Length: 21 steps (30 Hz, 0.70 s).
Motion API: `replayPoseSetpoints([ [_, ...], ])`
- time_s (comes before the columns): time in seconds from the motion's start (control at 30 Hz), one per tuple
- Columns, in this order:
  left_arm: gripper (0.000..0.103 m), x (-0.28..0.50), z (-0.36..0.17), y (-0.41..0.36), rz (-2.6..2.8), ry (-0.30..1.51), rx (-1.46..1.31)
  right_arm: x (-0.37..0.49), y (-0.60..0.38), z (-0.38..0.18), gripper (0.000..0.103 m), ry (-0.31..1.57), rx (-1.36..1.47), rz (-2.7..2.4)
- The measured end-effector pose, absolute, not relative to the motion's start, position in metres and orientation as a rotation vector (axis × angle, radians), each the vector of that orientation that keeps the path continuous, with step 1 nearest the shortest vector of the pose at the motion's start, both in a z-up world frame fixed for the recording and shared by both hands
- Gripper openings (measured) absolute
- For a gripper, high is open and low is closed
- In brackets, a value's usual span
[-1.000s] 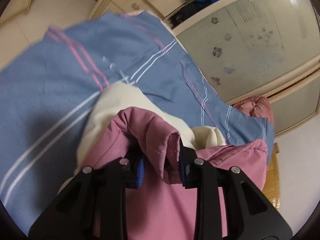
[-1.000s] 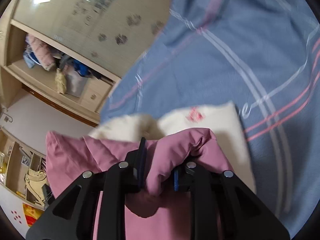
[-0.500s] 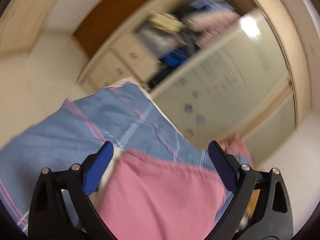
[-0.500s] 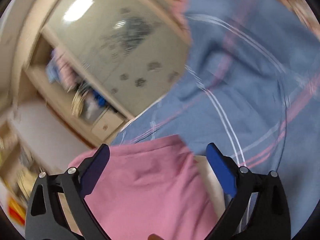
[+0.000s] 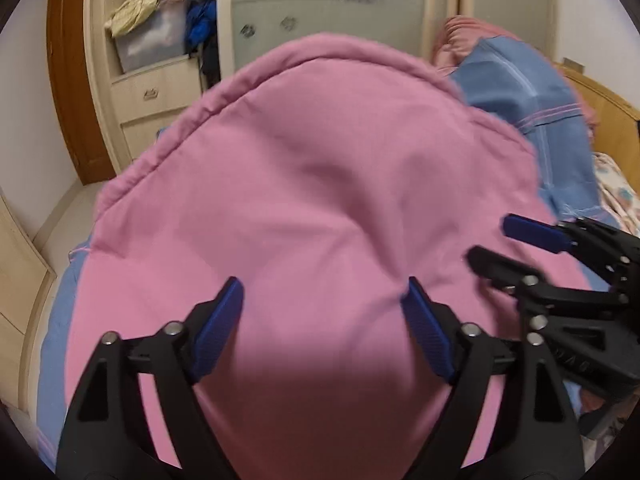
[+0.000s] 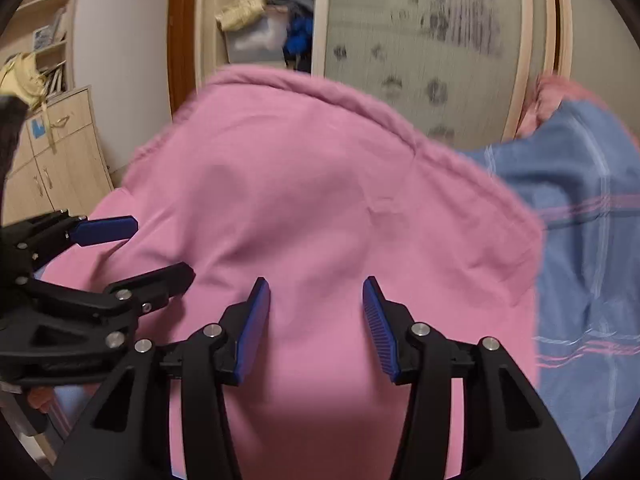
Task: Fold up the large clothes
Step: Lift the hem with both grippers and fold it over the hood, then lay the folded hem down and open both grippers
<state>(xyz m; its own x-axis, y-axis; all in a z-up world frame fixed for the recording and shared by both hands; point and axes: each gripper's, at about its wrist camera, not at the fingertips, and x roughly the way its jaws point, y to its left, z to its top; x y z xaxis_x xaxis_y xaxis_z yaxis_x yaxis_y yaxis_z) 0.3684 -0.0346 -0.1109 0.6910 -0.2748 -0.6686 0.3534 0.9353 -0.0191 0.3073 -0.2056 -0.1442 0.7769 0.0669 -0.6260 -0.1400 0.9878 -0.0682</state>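
A large pink padded garment [image 5: 312, 200] lies folded over on a blue plaid bedsheet [image 5: 532, 112]; it fills the middle of both views [image 6: 320, 208]. My left gripper [image 5: 322, 308] is open and empty, its blue pads apart just above the pink cloth. My right gripper [image 6: 316, 304] is open and empty too, over the same cloth. Each gripper shows in the other's view: the right one at the right edge [image 5: 516, 244], the left one at the left edge [image 6: 148, 244]. The garment's white lining is hidden.
A wardrobe with frosted sliding doors [image 5: 328, 8] stands behind the bed, its open shelves stuffed with clothes [image 5: 168, 12] over drawers [image 5: 156, 96]. The sheet spreads to the right [image 6: 592, 240]. A wooden cabinet [image 6: 52, 152] stands at left. A wooden headboard [image 5: 608, 108] is at right.
Both grippers were shut on the pink garment's edge a second ago; they let go, opened, and pulled back. The pink garment now lies flat, covering the white lining.
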Motion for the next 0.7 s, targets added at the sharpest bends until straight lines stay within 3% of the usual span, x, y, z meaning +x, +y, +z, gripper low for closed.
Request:
replayPoseSetpoints([
  [0.07,0.098,0.394,-0.115,-0.034,-0.323,0.729,0.122,0.335,-0.210,-0.150,0.051,0.676,-0.131,0.083],
  [0.17,0.101,0.434,-0.116,-0.042,-0.263,0.734,0.154,0.382,-0.221,-0.153,0.051,0.709,-0.084,0.064],
  [0.33,0.101,0.493,-0.130,-0.048,-0.091,0.768,0.227,0.443,-0.259,-0.163,0.054,0.766,0.013,-0.063],
  [0.4,0.100,0.516,-0.143,-0.028,0.079,0.805,0.231,0.452,-0.280,-0.172,0.059,0.770,-0.022,-0.171],
  [0.47,0.091,0.536,-0.157,0.000,0.096,0.890,0.130,0.452,-0.309,-0.183,0.064,0.796,0.010,-0.214],
  [0.53,0.091,0.541,-0.169,0.017,0.070,0.913,0.094,0.448,-0.351,-0.204,0.064,0.843,0.111,-0.280],
  [0.6,0.091,0.540,-0.172,0.018,0.069,0.900,0.104,0.438,-0.392,-0.225,0.084,0.892,0.263,-0.308],
  [0.7,0.091,0.537,-0.177,0.014,0.087,0.905,0.122,0.427,-0.407,-0.236,0.086,0.893,0.366,-0.261],
])
